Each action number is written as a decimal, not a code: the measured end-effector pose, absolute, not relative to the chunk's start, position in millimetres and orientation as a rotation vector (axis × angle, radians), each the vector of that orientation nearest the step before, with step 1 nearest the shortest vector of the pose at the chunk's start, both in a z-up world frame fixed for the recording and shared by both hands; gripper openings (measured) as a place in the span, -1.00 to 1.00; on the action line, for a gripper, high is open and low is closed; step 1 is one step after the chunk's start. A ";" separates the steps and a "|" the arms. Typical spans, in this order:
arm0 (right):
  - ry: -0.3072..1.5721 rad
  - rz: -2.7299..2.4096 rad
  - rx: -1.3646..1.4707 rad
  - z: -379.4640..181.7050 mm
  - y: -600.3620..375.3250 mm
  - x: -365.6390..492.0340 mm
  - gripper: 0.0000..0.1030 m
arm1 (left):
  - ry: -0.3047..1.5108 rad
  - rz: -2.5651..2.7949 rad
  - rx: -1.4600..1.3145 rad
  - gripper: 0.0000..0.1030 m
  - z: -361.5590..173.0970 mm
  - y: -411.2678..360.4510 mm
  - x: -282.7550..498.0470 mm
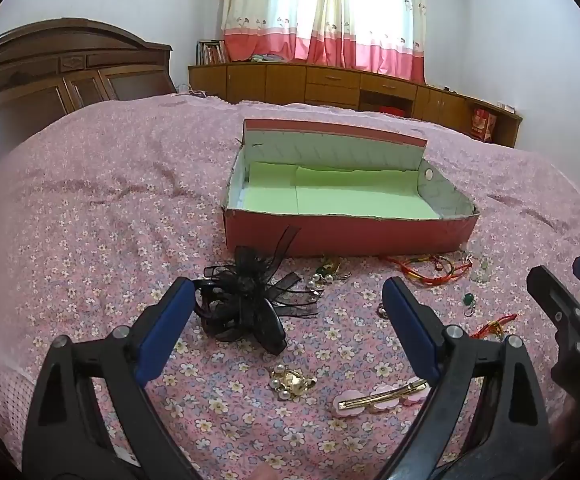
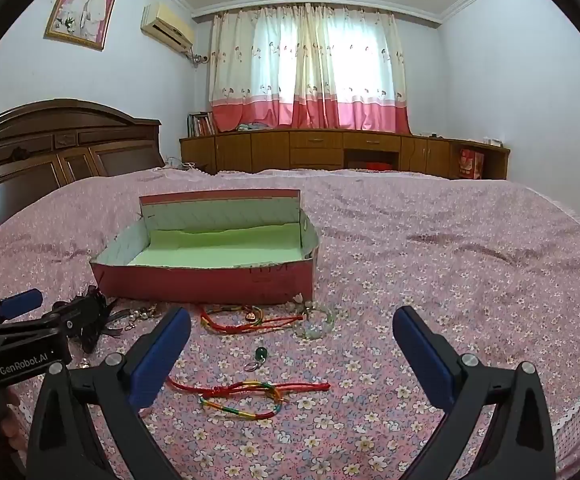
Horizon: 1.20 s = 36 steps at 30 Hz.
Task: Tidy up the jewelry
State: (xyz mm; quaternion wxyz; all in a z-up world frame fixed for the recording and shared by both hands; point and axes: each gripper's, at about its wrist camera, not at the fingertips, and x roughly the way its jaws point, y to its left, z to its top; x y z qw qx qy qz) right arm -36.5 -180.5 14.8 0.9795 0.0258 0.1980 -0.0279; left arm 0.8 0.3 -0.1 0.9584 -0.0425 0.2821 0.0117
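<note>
Sorting by bulk: labels run from the biggest thing down to the smallest
Box: red cardboard box (image 1: 345,236) with a green liner, open-topped on the floral bedspread (image 1: 90,220), nothing in it; light and stiff by the look, likely to slide if nudged; it is the probable home for every piece
Black hair bow: black net bow (image 1: 246,300) on a clip, lying in front of the box, just ahead of the left gripper (image 1: 286,328); soft and crushable; best pinched at the hard clip body near its lower end, not the net
Red cord necklace: red cord (image 2: 246,320) beside the box's front wall; limp, will dangle and may snag; take it at the knot or pendant
Woven bracelet: rainbow and red bracelet (image 2: 250,394) between the tips of the right gripper (image 2: 291,350); floppy and flat to the cloth; grip at the thick knotted middle
Pink barrette: pink hair clip (image 1: 377,398) with a gilt bar; rigid, thin, slippery metal; grip across the bar
Pearl brooch: gold brooch (image 1: 291,382); hard, probably fragile at the pearls
Green bead charm: green bead (image 2: 261,354); tiny, smooth, apt to roll
Claws: both spread wide, holding nothing
</note>
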 end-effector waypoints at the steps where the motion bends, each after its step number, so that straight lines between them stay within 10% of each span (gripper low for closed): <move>1: 0.403 -0.057 0.052 14.8 -180.5 -36.4 1.00 | 0.551 0.030 -0.077 0.72 0.2 -0.6 -0.6; 36: 0.412 -0.056 0.051 14.7 -179.7 -37.6 1.00 | 0.546 0.029 -0.075 0.72 5.3 -1.5 -3.4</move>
